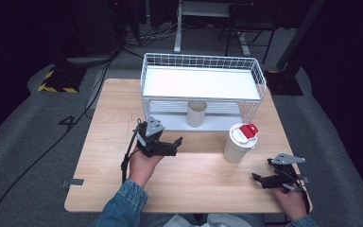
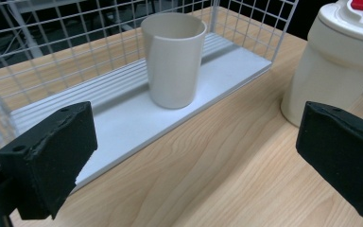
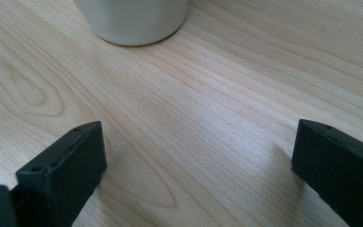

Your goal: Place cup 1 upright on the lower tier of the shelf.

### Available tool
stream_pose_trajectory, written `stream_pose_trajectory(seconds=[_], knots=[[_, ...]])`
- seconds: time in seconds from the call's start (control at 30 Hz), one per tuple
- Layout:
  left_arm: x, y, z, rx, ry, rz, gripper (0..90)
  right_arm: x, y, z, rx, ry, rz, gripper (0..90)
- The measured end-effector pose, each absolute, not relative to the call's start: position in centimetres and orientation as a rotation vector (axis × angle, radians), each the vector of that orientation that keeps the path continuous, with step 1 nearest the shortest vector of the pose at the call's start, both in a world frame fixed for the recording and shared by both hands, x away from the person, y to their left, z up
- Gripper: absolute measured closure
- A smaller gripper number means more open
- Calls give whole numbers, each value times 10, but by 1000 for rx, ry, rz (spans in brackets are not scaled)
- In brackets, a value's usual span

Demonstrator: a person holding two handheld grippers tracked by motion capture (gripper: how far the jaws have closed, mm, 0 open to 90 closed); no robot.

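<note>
Your left gripper [image 1: 172,144] stood wide open, empty, near rack [image 1: 203,90]; beige cup [image 2: 174,59] already on rack's lower shelf. Lidded cup [image 1: 239,143] waited outside rack, ungrasped; right gripper [image 1: 261,179] open, empty.

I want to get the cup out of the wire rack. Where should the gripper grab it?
Grab the beige cup around its plain side wall, probably best near the middle. It stands upright on the wire rack's lower shelf with no handle. Come in level from the open front with the left gripper, whose jaws are already open.
</note>
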State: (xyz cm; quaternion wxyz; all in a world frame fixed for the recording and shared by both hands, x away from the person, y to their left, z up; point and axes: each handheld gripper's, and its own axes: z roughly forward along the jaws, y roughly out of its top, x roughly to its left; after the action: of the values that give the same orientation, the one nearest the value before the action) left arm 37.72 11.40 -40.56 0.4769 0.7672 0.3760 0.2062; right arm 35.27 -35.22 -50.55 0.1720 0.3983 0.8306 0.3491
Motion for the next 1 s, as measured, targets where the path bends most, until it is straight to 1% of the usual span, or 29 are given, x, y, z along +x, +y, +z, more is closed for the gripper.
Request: stream_pose_trajectory(seconds=[0.2, 0.4, 0.67, 0.77, 1.0], knots=[[364, 132, -410, 1890, 928, 482, 1, 353, -352, -506, 1130, 2358, 991, 40], [351, 147, -417, 1872, 957, 450, 1, 353, -352, -506, 1130, 2358, 993, 40], [340, 156, -431, 1960, 965, 456, 1, 353, -352, -506, 1133, 2356, 990, 39], [337, 161, -435, 1953, 982, 435, 1, 353, -352, -506, 1133, 2356, 991, 39], [334, 176, -452, 2003, 1031, 385, 1, 353, -352, -506, 1133, 2356, 990, 38]])
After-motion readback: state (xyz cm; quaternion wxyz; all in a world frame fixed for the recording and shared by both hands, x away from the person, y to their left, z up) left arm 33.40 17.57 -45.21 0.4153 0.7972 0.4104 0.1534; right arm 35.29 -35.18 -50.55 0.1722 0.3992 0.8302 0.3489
